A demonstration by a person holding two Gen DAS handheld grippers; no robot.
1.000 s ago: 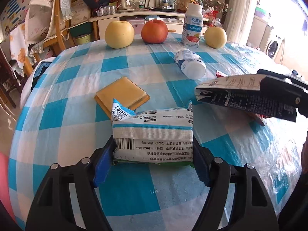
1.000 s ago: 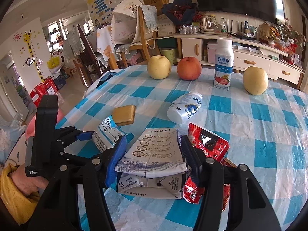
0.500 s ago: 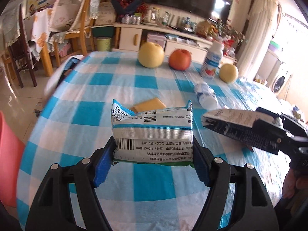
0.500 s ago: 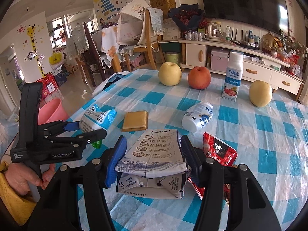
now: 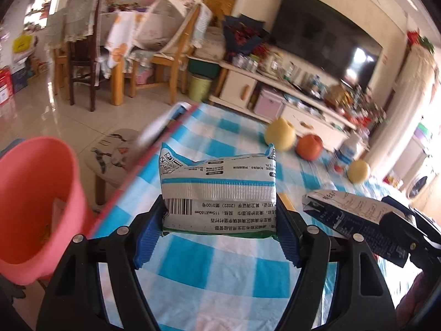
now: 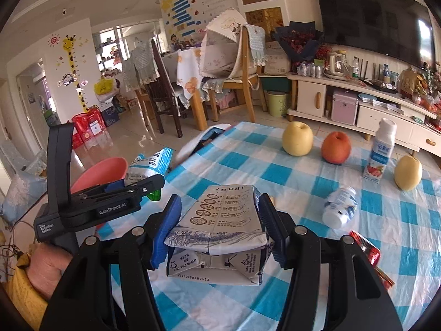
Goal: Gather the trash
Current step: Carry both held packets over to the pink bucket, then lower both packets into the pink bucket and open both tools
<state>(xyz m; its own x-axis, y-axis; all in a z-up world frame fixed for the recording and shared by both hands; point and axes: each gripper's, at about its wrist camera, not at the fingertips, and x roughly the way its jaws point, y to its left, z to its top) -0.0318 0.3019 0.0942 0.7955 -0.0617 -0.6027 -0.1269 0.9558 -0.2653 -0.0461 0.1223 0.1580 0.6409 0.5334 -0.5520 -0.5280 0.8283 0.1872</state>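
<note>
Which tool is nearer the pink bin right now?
Left. The left tool, shut on the snack wrapper, is beside the pink bin; the right tool, shut on the flattened carton, is over the table, farther away.

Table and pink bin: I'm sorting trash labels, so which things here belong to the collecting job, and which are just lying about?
Job:
- white-blue pouch, in left gripper
- flattened milk carton, in right gripper
- pink bin
- red wrapper
- tipped white bottle, probably

Lying about:
- two yellow pears
- red apple
- upright yogurt bottle

Fruit and bottles on the surface (image 6: 289, 300)

Bucket (image 6: 96, 172) left, apparently beside the edge; fallen bottle (image 6: 339, 207) before the upright bottle (image 6: 381, 151).
</note>
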